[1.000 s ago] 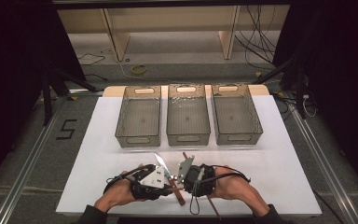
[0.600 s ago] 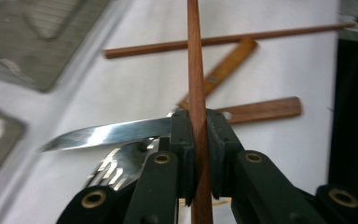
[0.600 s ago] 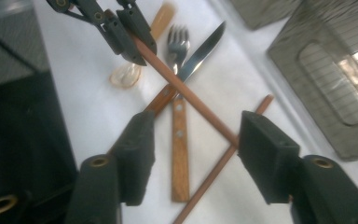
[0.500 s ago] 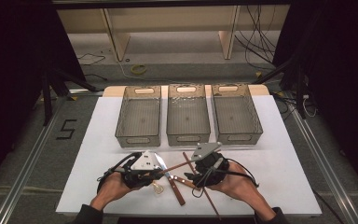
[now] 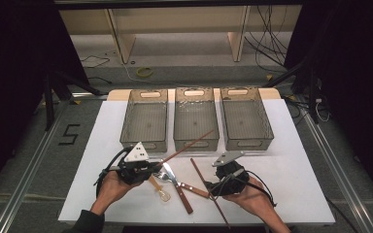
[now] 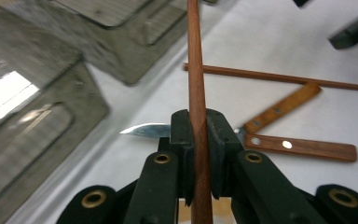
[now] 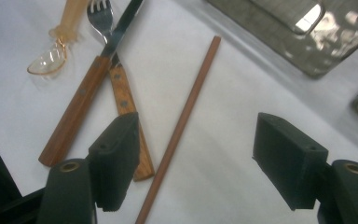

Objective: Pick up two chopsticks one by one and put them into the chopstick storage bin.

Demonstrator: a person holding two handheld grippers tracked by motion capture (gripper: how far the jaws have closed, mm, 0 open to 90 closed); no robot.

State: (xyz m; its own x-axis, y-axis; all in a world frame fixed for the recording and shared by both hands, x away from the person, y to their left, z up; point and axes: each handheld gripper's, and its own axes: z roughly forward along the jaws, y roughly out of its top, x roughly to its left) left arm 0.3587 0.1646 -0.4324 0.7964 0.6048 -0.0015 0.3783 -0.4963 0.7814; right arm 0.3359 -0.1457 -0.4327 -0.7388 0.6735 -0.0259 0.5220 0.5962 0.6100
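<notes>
My left gripper (image 5: 150, 166) (image 6: 198, 140) is shut on a brown wooden chopstick (image 5: 189, 144) (image 6: 196, 70), which slants up off the table with its far tip at the middle bin's (image 5: 195, 144) front wall. A second chopstick (image 5: 197, 170) (image 7: 182, 126) lies on the white table, running between the open jaws of my right gripper (image 5: 216, 183) (image 7: 203, 161), which touches nothing. A wooden-handled knife (image 5: 180, 190) (image 7: 77, 123) and fork (image 5: 167, 174) (image 7: 121, 93) lie crossed between the two grippers.
Three clear grey bins stand in a row at the back: left (image 5: 143, 144), middle and right (image 5: 246, 143). A clear plastic spoon (image 5: 161, 193) (image 7: 51, 58) lies near the table's front edge. A hand (image 5: 109, 187) holds each gripper.
The two grippers, close together a second ago, have drawn apart. The left one has lifted a chopstick and swung its tip toward the middle bin; the right has moved right.
</notes>
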